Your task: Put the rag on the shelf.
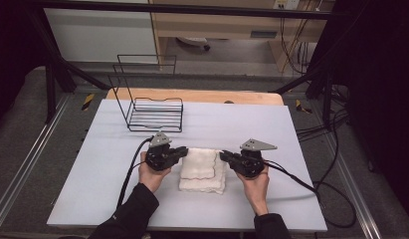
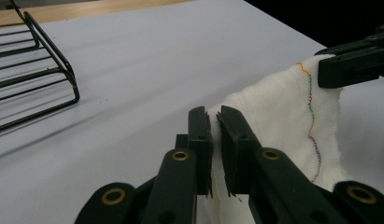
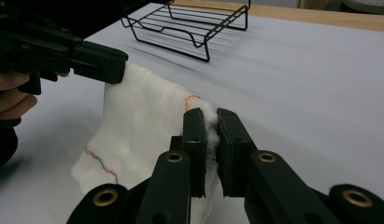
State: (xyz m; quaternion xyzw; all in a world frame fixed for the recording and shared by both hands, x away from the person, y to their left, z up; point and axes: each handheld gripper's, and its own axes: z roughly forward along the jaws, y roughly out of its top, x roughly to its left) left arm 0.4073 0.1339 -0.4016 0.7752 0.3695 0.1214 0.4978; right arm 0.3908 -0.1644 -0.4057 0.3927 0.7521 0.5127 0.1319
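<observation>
Pinching white towel (image 1: 204, 169) w/ 2 grippers.
Left gripper (image 1: 184, 152) & right gripper (image 1: 225, 156) are each clamping an opposite towel corner above worktop (image 1: 271, 134).

The high view is dim and soft overall, with the surroundings sinking into near black at both sides, while the pale grey table top (image 1: 117, 164) catches an even overhead light. The black wire rack (image 1: 154, 112) throws only a faint shadow. In the gripper views the light is brighter — the white terry cloth (image 2: 278, 116) nearly blows out — and the close black jaws look slightly blurred, their edges grainy.
</observation>
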